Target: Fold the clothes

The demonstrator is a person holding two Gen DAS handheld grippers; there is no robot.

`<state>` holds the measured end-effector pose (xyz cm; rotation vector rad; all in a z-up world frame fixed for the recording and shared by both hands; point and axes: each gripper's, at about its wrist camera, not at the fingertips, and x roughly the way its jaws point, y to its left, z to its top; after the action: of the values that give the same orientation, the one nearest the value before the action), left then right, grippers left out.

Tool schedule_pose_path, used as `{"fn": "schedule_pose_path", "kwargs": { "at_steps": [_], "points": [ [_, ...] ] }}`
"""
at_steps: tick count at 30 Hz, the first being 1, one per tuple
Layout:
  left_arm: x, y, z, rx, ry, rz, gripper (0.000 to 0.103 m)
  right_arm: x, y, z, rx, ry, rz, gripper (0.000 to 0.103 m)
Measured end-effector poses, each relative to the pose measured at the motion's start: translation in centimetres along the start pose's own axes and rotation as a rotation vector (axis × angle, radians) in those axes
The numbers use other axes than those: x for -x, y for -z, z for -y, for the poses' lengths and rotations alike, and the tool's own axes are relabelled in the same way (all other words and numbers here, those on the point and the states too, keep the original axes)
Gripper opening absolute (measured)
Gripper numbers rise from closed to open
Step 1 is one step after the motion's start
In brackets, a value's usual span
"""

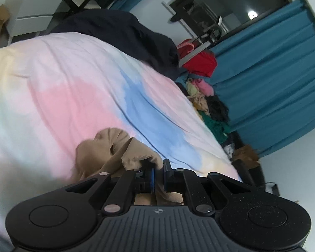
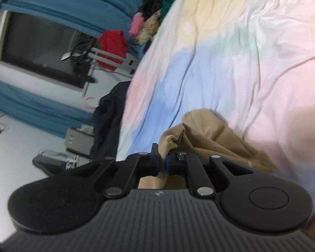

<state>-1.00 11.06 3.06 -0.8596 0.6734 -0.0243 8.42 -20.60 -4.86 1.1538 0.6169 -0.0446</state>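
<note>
Left wrist view: both grippers, left gripper [image 1: 158, 173] and right gripper [image 2: 161, 163], pinch the tan garment [image 1: 107, 149] by thin edges, so a tug over the bed [image 1: 63, 84] could slip it free.

Bed with a pastel sheet and clothes on it

The bed [image 1: 77, 79] is covered by a rumpled sheet [image 2: 231, 63] in pink, blue, yellow and pale green patches. A tan garment [image 1: 107, 153] lies bunched on the sheet near the bed's near edge, over the pink and blue patches. A dark navy garment [image 1: 124, 31] is heaped at the far end, reaching the bed's side edge. The other clothes lie off that edge.
</note>
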Motion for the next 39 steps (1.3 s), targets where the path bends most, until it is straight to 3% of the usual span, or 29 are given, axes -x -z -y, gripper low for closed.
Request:
{"fn": "schedule_pose_path", "kwargs": {
  "at_steps": [4,9,22,23,25,26,27,28,30,32,35,39],
  "points": [
    [-4.9,-0.7,-1.3,-0.004,-0.027,0.005,0.009,-5.1,-0.6,1.8,-0.061,0.047,0.015,0.009],
    [-8.9,-0.9,-2.5,-0.082,-0.047,0.008,0.009,-9.6,-0.9,3.7,-0.019,0.071,-0.004,0.009],
    [-12.5,-0.3,-2.7,-0.160,-0.071,0.028,0.011,-12.5,-1.6,4.8,0.038,0.085,0.000,0.011],
    [-12.3,-0.2,-2.6,-0.173,-0.069,0.028,0.015,-12.4,-1.6,4.8,0.040,0.082,0.000,0.011],
    [-11.8,0.0,-2.0,-0.214,-0.048,0.024,0.036,-11.8,-1.5,4.6,0.052,0.053,0.005,0.013],
    [-11.5,0.1,-1.5,-0.242,-0.031,0.022,0.054,-11.3,-1.4,4.6,0.055,0.031,0.012,0.016],
    [-11.2,0.3,-1.1,-0.270,-0.015,0.020,0.067,-10.7,-1.3,4.2,0.080,0.008,0.026,0.031],
    [-10.7,0.4,-0.6,-0.304,-0.004,0.030,0.072,-10.2,-1.2,3.8,0.105,-0.015,0.041,0.057],
    [-9.3,1.0,0.4,-0.386,0.003,0.082,0.088,-8.4,-0.9,2.7,0.174,-0.088,0.104,0.094],
    [-8.0,1.6,1.3,-0.471,0.010,0.137,0.098,-6.2,-0.5,1.4,0.256,-0.153,0.185,0.093],
    [-6.5,2.4,1.9,-0.556,0.014,0.167,0.100,-4.1,-0.3,-0.4,0.370,-0.184,0.214,0.092],
    [-5.7,3.5,2.0,-0.661,-0.008,0.139,0.101,-3.3,0.1,-1.4,0.540,-0.139,0.140,0.089]
  ]
}}
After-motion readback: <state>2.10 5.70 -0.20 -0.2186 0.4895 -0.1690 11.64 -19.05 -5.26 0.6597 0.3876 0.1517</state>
